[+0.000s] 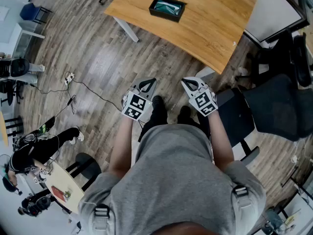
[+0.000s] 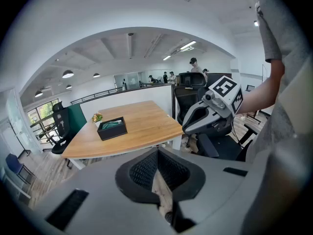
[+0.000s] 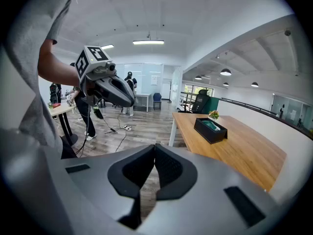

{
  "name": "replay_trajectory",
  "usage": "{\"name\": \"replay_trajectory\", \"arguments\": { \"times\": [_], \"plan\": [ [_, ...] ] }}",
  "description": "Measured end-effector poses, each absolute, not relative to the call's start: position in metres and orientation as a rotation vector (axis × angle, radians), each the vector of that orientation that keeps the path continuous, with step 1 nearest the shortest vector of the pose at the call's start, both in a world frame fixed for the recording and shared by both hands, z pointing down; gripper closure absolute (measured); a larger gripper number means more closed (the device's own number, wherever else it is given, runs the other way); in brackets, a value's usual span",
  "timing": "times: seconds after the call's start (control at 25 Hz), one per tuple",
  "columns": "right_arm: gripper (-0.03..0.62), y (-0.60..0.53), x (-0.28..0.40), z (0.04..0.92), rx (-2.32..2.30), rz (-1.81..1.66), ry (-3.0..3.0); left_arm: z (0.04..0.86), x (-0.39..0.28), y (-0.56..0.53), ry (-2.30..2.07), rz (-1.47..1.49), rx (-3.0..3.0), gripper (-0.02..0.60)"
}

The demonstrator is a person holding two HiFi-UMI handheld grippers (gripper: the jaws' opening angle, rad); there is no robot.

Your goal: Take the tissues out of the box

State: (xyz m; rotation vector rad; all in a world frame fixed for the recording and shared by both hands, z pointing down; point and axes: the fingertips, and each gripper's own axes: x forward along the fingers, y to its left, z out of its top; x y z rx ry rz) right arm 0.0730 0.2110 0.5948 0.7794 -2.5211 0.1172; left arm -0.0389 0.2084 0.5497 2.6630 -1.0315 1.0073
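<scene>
A black open-topped tissue box [image 1: 167,8] with teal-wrapped tissues inside rests on the wooden table [image 1: 210,18], far ahead of both grippers. My left gripper [image 1: 148,84] and right gripper [image 1: 189,82] hang side by side over the floor in front of the person's body. Both are shut and hold nothing. In the left gripper view the box [image 2: 112,128] sits on the table [image 2: 146,124] beyond my shut left gripper [image 2: 157,153], and the right gripper [image 2: 215,114] shows at the right. The right gripper view has the box [image 3: 210,129] at the right, past my shut right gripper [image 3: 154,151].
A black office chair [image 1: 276,106] stands to the right of the person. Cables and a power strip [image 1: 69,77] lie on the wood floor at left. A small round table [image 1: 61,190] and a person are at lower left. A small plant [image 2: 97,116] stands behind the box.
</scene>
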Motion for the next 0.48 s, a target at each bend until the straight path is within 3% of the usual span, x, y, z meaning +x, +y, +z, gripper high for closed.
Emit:
{"name": "replay_trajectory", "arguments": {
  "times": [0.48],
  "plan": [
    [0.591,0.235,0.103,0.601,0.646,0.046,-2.505,0.555,-0.003,0.239,-1.141,1.032,2.610,0.563]
  ]
}}
